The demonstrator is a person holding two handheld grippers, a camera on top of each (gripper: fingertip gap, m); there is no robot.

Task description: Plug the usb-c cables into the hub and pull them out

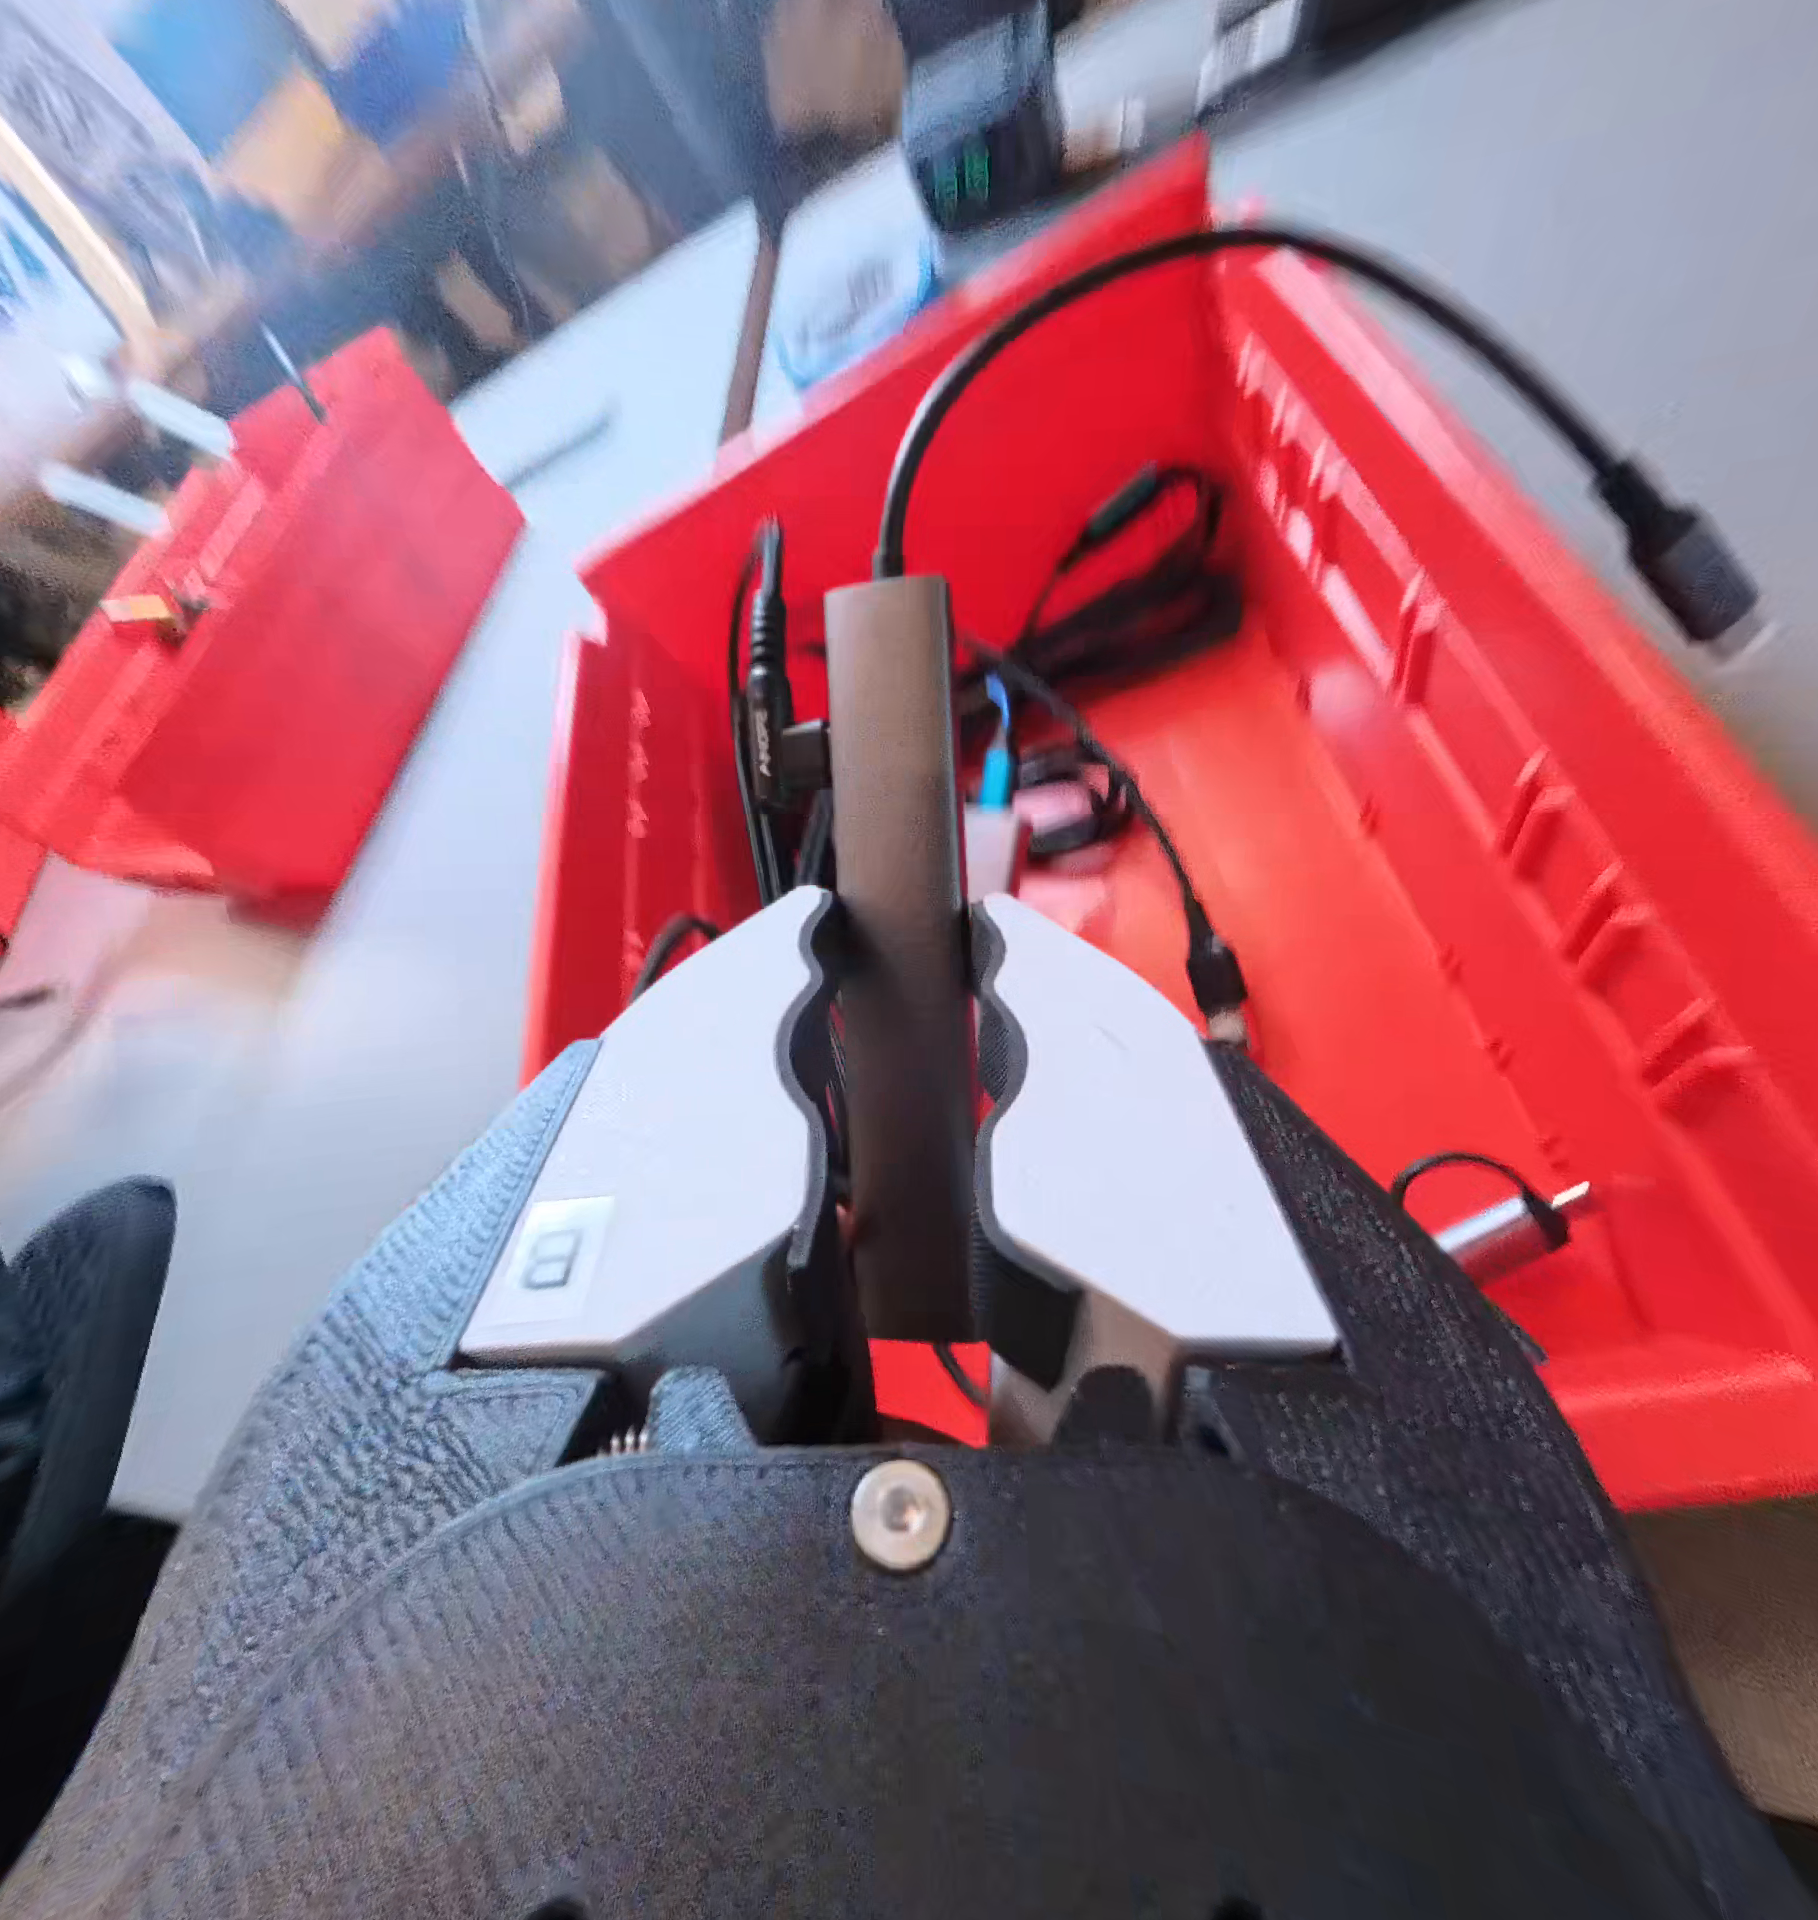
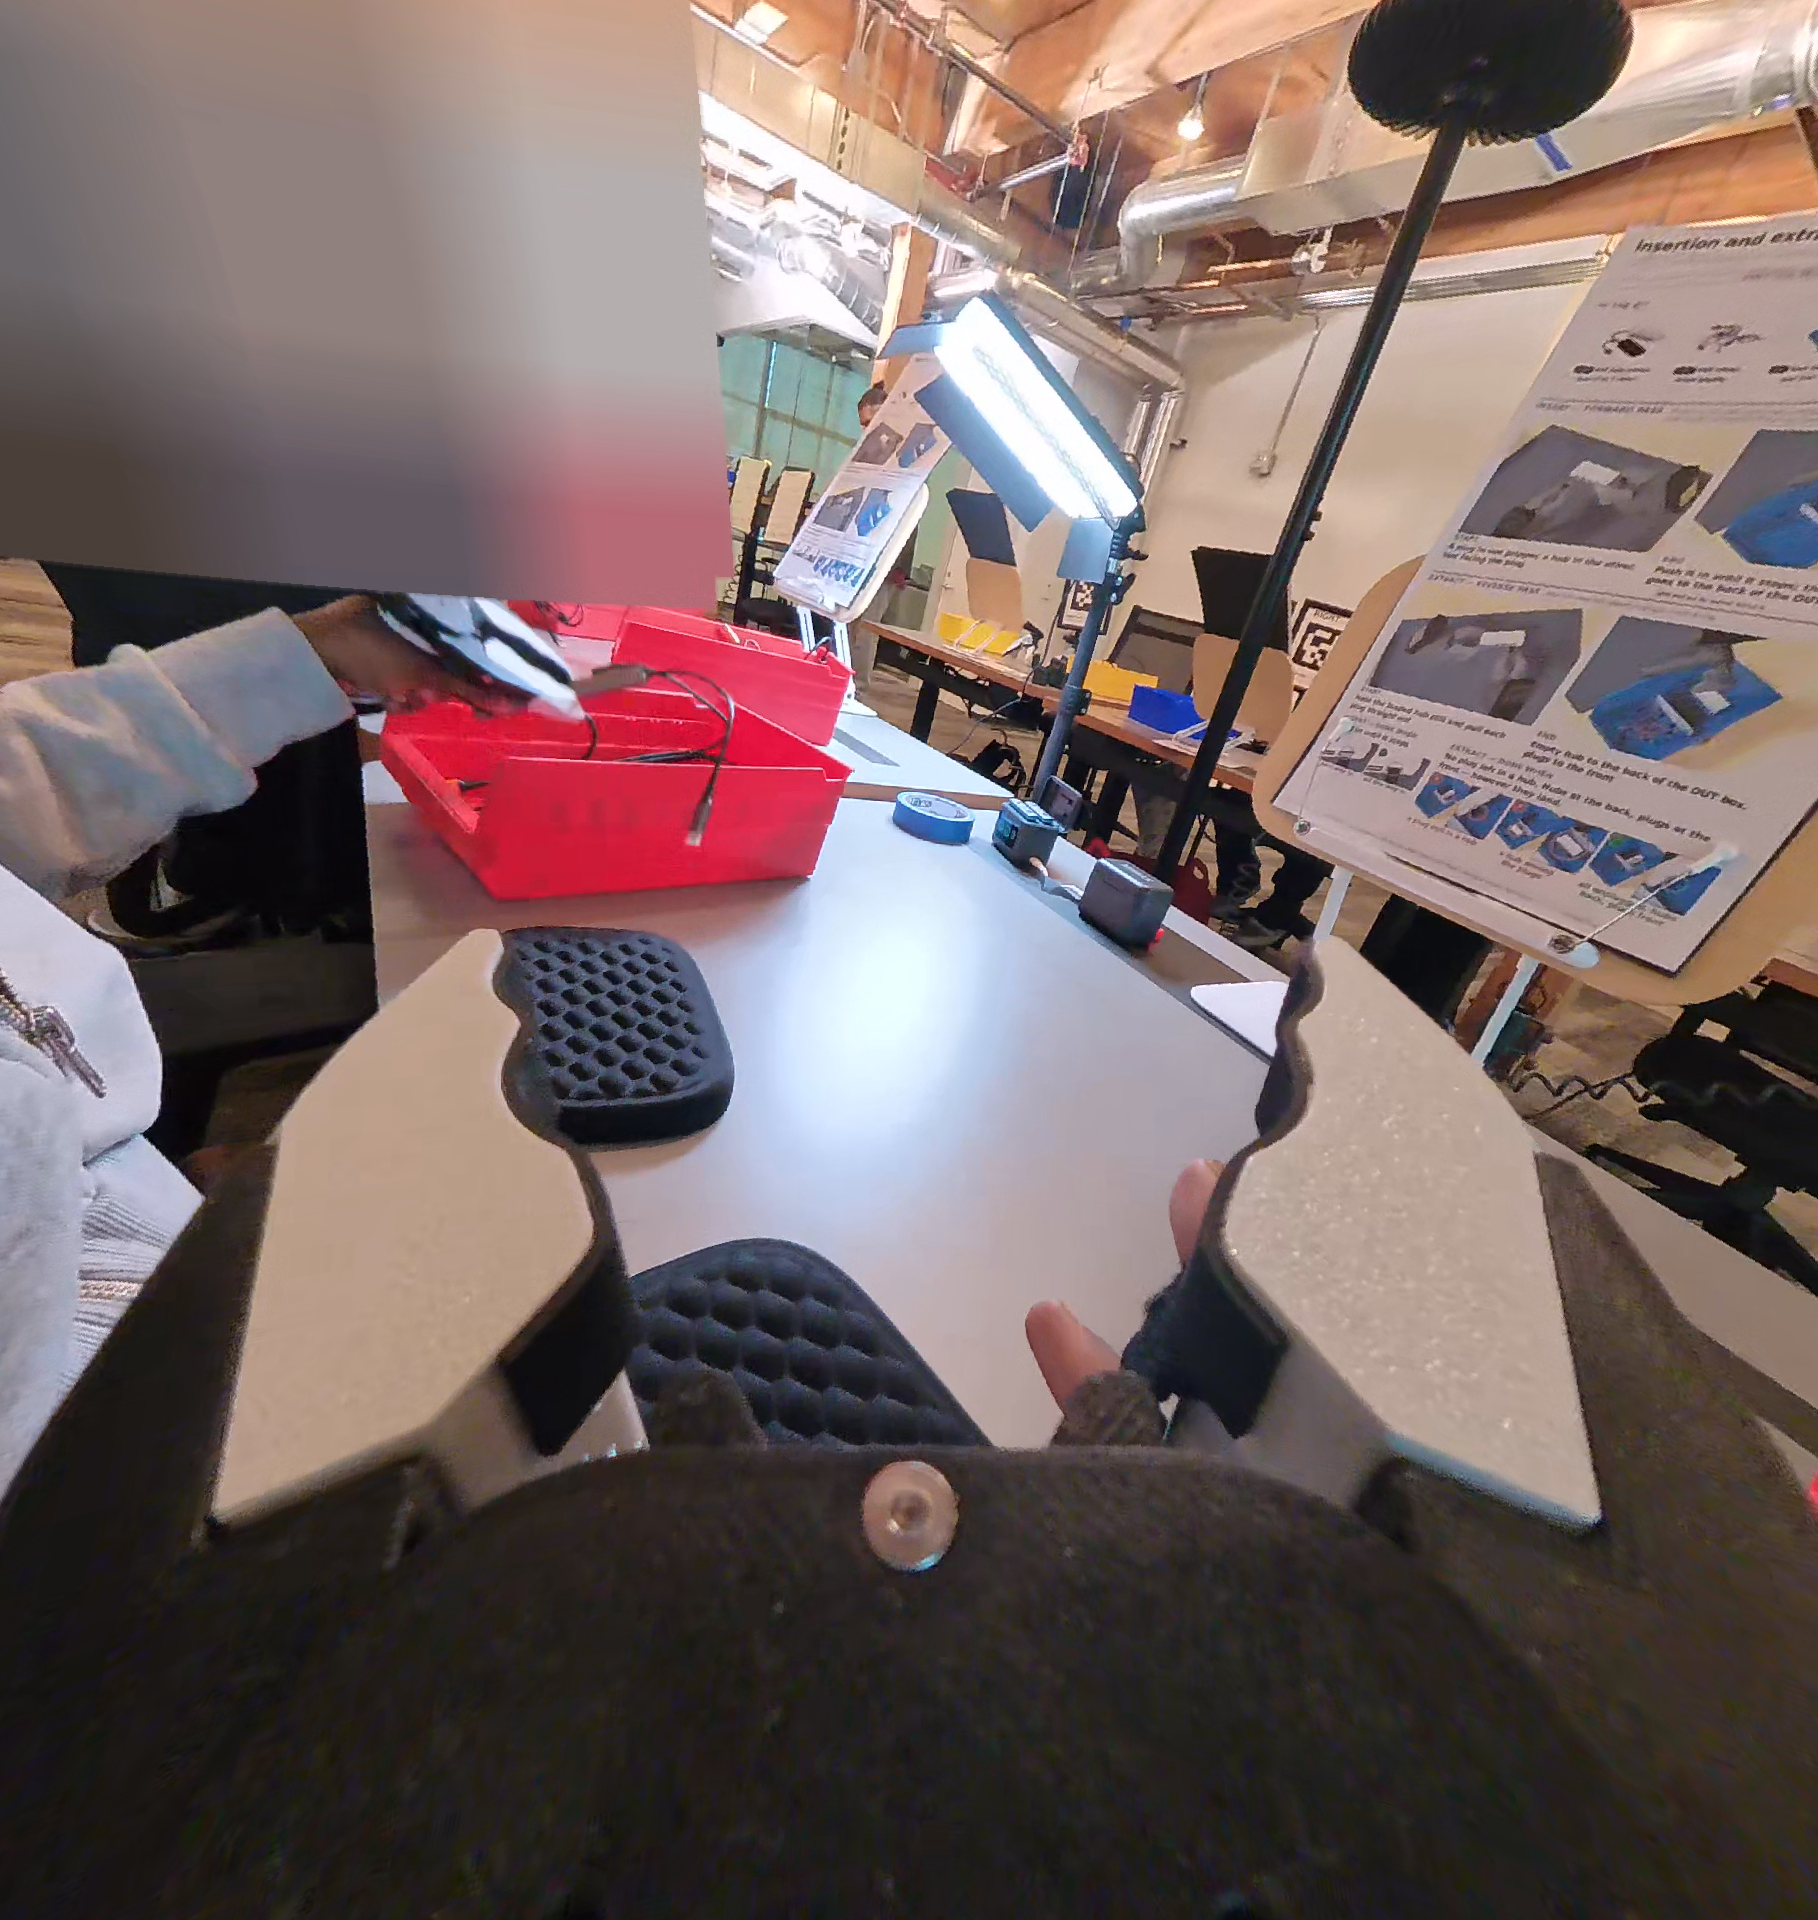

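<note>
Left wrist view blurs; left tongs clamp hub, right tongs gape wide.

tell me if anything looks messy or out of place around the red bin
Mostly the cords. The left claw grips the dark hub above the red bin, and the hub's own cord arcs over the bin wall, its plug dangling outside. Loose black cables lie tangled on the bin floor. The right claw hangs open, empty.

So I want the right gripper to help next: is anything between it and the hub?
Nothing visible blocks it. The right gripper hangs open over bare grey table, and the hub is held up over the red bin by the left gripper.
</note>
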